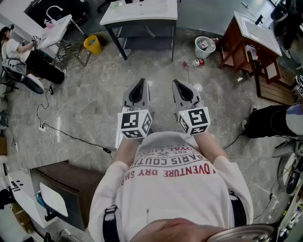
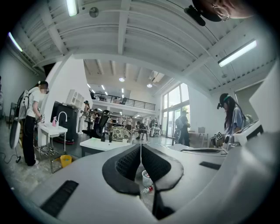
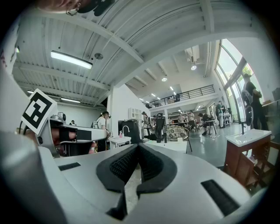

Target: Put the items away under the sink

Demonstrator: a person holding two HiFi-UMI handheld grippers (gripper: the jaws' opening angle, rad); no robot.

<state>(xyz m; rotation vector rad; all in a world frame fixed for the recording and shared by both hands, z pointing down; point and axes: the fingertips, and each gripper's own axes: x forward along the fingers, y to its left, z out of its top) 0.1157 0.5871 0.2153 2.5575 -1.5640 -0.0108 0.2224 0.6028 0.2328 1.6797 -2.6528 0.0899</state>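
I hold both grippers level in front of my chest, side by side above the grey stone floor. My left gripper (image 1: 141,83) is shut with nothing in it; its jaws (image 2: 141,147) meet along a thin line. My right gripper (image 1: 177,83) is also shut and holds nothing, and its pads (image 3: 138,147) are closed together. On the floor ahead lie a red-and-white bottle (image 1: 196,62) and a white bucket (image 1: 205,47) with things in it. Both show small below the left jaws, the bucket (image 2: 146,177) and the bottle (image 2: 148,190). A wooden sink cabinet (image 1: 251,34) stands at the far right.
A white sink table (image 1: 141,13) stands straight ahead with a yellow bucket (image 1: 93,44) to its left. Another person works at a small sink stand (image 1: 57,29) at the far left. A cable (image 1: 71,137) runs across the floor. A dark cabinet (image 1: 66,189) is near my left.
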